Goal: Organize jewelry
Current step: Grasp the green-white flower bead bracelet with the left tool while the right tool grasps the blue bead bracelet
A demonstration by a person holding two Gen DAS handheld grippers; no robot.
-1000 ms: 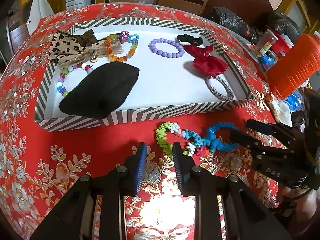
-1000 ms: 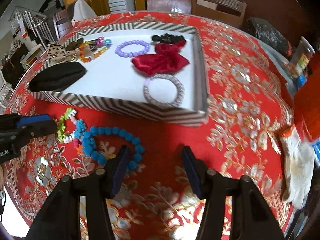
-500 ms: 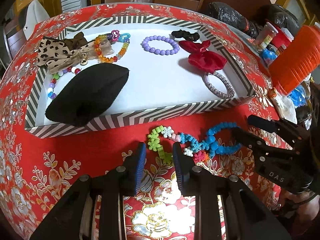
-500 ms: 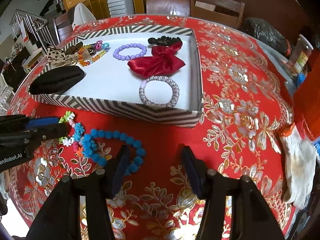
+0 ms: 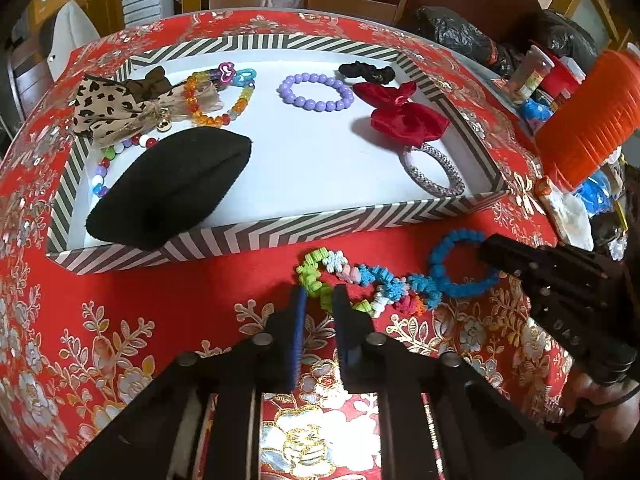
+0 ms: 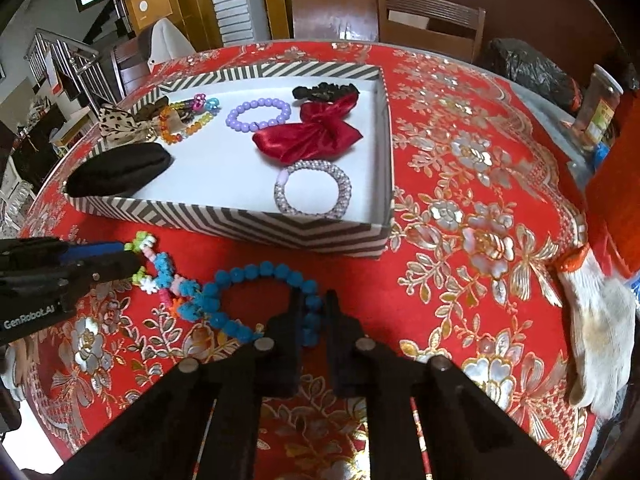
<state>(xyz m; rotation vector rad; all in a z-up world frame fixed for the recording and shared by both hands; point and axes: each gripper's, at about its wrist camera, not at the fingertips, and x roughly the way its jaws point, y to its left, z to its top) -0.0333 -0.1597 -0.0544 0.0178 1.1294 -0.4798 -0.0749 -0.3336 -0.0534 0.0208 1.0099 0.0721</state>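
Observation:
Two tangled hair ties lie on the red tablecloth in front of the striped tray (image 5: 280, 234) (image 6: 224, 216): a multicolour tie (image 5: 352, 276) (image 6: 164, 276) and a blue pompom tie (image 5: 460, 268) (image 6: 260, 276). My left gripper (image 5: 319, 300) (image 6: 132, 254) is shut on the green end of the multicolour tie. My right gripper (image 6: 312, 316) (image 5: 486, 250) is shut on the blue tie's near side. The tray holds a black pouch (image 5: 172, 188), purple bead bracelet (image 5: 316, 92), red bow (image 5: 404, 114), silver tie (image 5: 432, 170), black scrunchie (image 5: 366, 72), leopard bow (image 5: 116, 106) and colourful bead bracelets (image 5: 216, 98).
An orange cup (image 5: 588, 116) and small bottles (image 5: 532, 72) stand at the table's right side. A white work glove (image 6: 600, 336) lies on the cloth to the right. Black bags (image 6: 528, 72) and wooden chairs (image 6: 428, 16) are behind the table.
Both grippers have moved forward onto the tangled ties. The right gripper has closed from wide open onto the blue tie; the left has narrowed onto the green end.

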